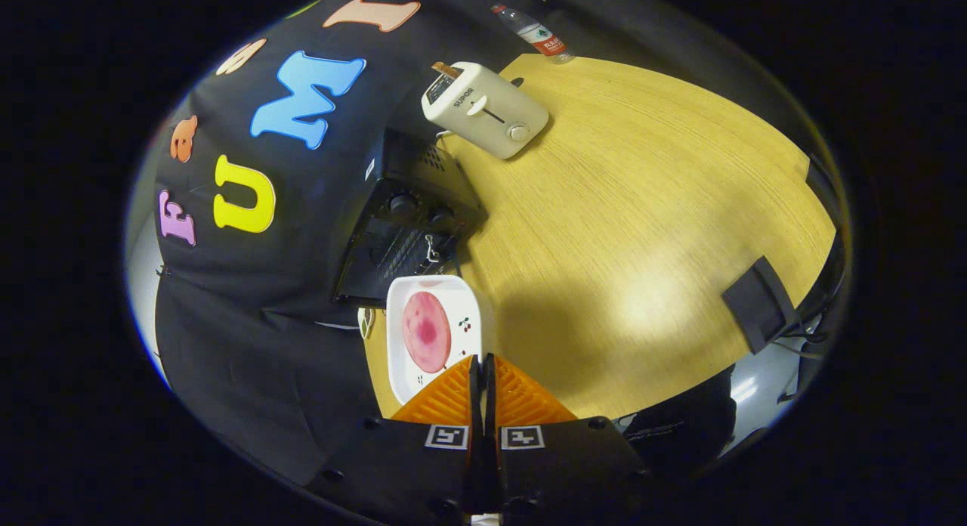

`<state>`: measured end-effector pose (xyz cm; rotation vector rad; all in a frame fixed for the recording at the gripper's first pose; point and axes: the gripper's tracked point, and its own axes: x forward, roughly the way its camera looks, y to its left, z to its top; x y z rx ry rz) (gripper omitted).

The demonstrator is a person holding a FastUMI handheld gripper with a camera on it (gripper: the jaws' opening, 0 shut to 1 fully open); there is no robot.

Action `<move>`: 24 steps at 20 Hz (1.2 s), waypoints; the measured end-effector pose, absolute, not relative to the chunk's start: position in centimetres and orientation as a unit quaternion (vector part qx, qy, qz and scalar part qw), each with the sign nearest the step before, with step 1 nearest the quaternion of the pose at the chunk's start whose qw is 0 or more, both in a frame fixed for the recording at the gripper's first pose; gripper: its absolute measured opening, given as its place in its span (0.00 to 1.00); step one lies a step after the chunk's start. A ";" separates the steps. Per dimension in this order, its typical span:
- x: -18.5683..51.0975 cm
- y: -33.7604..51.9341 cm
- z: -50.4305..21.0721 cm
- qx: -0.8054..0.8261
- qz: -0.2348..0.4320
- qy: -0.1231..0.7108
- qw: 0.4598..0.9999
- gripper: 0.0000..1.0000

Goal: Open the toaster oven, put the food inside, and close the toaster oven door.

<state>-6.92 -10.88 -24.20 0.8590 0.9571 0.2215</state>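
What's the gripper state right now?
Gripper: jaws closed, nothing between them, tips over the near edge of the white tray holding the pink slice of food.

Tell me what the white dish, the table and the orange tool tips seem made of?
White dish: glossy, probably ceramic or melamine; smooth rim, small printed cherries, a pink slice on it. Table: pale wood or wood-look laminate; fine grain lines, soft sheen under the light. Tool fingers: orange ridged plastic or rubber, matte; they sit closed together, at the dish's near rim.
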 end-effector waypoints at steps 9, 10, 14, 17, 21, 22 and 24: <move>-6.1 -3.1 -22.4 0.396 0.127 0.439 0.796 0.02; -5.5 -2.1 -22.2 0.398 0.131 0.439 0.795 0.02; -3.0 1.4 -22.6 0.402 0.142 0.443 0.789 0.02; -0.4 3.4 -24.1 0.416 0.132 0.452 0.778 0.02; 3.3 4.2 -25.9 0.441 0.104 0.454 0.767 0.02; 4.1 4.2 -26.3 0.446 0.096 0.454 0.765 0.02; 5.8 4.4 -27.2 0.457 0.084 0.454 0.760 0.02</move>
